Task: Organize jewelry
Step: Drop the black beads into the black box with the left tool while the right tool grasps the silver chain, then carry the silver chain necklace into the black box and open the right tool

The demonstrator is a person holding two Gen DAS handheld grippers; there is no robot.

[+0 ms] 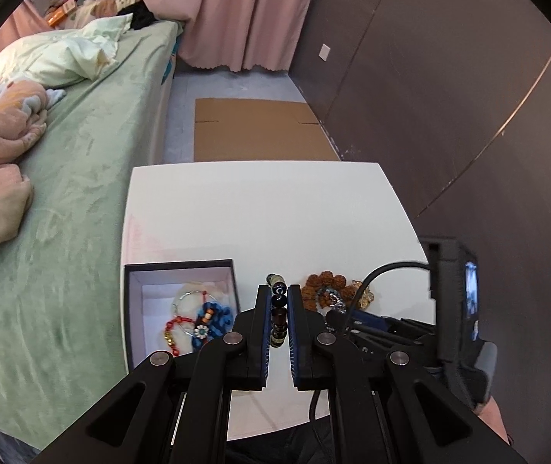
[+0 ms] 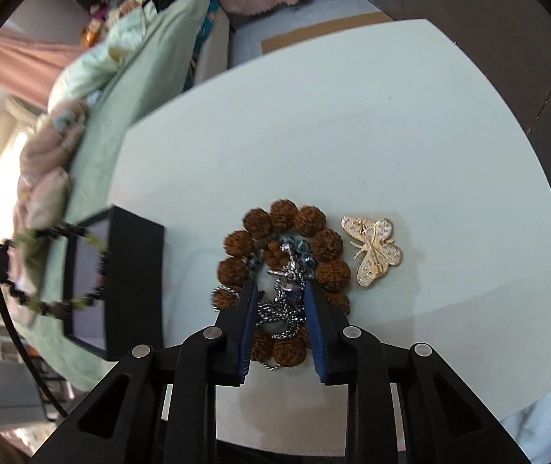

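My left gripper (image 1: pixel 278 297) pinches a dark beaded bracelet (image 1: pixel 277 311), held just right of the black jewelry box (image 1: pixel 182 266). It looks light, floppy and slick; I judge a grip across the beads best. My right gripper (image 2: pixel 280 290), jaws spread, straddles a silver chain (image 2: pixel 285 301) inside the brown seed-bead bracelet (image 2: pixel 283 212), beside a gold butterfly brooch (image 2: pixel 372 249).

Soft indoor light, window glare far left; fisheye-bent edges, motion-blurred bracelet (image 2: pixel 58 270)
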